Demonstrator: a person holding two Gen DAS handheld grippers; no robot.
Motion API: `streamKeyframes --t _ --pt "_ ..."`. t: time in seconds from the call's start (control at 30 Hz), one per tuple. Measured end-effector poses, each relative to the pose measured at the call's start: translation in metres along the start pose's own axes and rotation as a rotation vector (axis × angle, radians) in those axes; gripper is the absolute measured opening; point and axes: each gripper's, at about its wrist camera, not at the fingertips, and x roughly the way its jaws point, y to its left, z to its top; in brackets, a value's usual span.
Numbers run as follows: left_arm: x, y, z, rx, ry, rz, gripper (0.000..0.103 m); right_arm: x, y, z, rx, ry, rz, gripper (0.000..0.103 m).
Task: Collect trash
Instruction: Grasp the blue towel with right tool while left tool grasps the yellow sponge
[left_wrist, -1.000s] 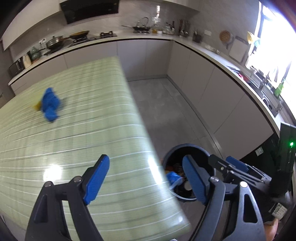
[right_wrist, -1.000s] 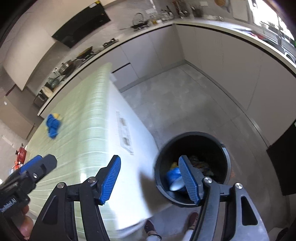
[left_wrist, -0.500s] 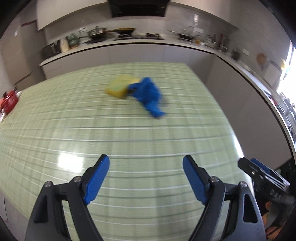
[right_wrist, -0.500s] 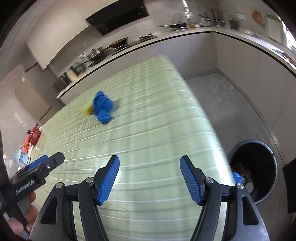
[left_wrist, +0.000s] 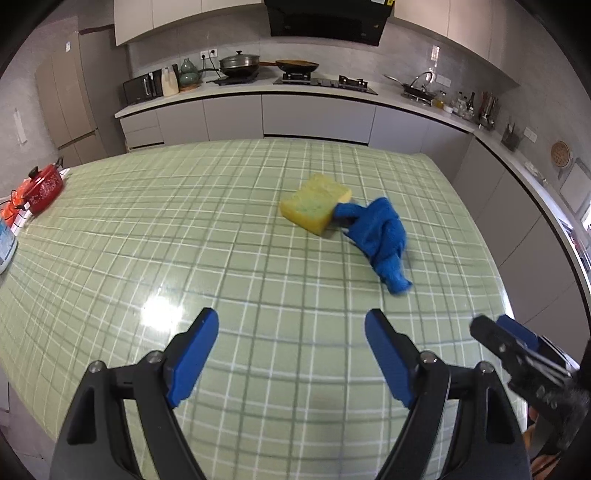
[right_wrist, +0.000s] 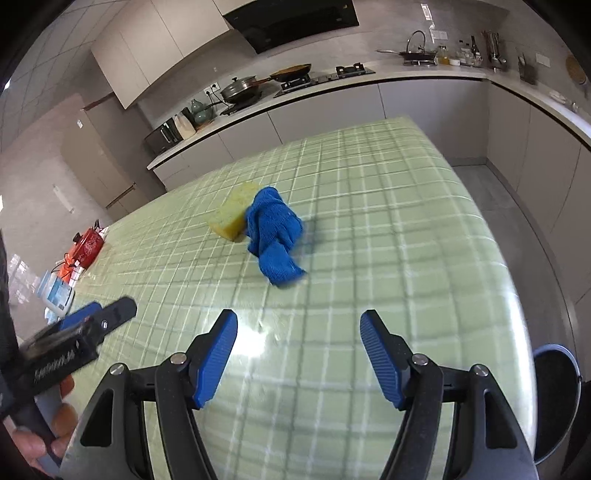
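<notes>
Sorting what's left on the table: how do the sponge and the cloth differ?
The sponge is yellow, the cloth blue. The sponge is a firm block with flat faces; the cloth is crumpled and knotted, trailing a loose end. Both lie on the checked table, side by side, ungripped.

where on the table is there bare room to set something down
Bare checked table runs from the red pot at the left edge to the sponge, and from the cloth to both open grippers. Sponge and cloth touch, crowding the far right.
</notes>
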Motion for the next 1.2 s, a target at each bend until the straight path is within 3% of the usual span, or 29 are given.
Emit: streamKeyframes --t 0.6,0.63,0.7,0.73,0.9,1.03,1.2 --pt "0.094 0.026 0.068 0.078 0.06 -0.085 0.083 0.15 0.034 0.074 -0.031 0.08 -0.101 0.072" --pt "0.096 0.025 0.07 0.081 0.059 -0.088 0.083 0.152 0.033 0.074 -0.035 0.07 -0.108 0.07" --pt "0.099 0.022 0.073 0.093 0.055 -0.096 0.083 0.154 0.03 0.074 -0.039 0.054 -0.128 0.054" --pt "0.101 0.02 0.074 0.097 0.055 -0.1 0.083 0.154 0.026 0.074 -0.032 0.05 -0.136 0.052" --pt "0.111 0.006 0.077 0.142 0.054 -0.121 0.083 0.141 -0.002 0.075 0.037 -0.006 -0.222 0.052" --pt "0.123 0.003 0.083 0.148 0.064 -0.11 0.083 0.132 -0.02 0.076 0.089 -0.009 -0.215 0.052" --pt "0.132 0.016 0.096 0.085 0.051 -0.113 0.083 0.126 -0.026 0.074 0.108 -0.014 -0.203 0.052"
